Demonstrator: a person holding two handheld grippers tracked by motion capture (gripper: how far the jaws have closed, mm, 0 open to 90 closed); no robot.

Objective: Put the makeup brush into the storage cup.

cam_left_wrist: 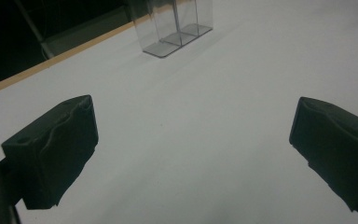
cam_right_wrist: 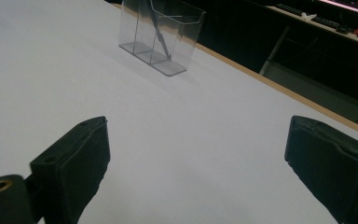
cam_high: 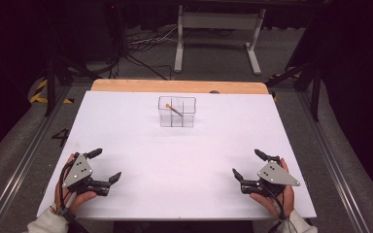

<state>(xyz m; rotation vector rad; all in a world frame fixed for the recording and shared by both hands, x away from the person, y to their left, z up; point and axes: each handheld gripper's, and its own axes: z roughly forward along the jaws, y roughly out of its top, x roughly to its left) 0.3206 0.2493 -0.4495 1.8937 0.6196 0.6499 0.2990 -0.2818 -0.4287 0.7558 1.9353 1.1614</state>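
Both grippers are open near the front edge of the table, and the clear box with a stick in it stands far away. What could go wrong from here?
1. The clear box looks light and stands far from the left gripper and the right gripper; a long reach could push or tip it.
2. The stick leans tilted inside the box; a jaw that grips it from one side might tip the box over.

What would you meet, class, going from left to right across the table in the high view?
left gripper → clear compartment box holding a stick → right gripper
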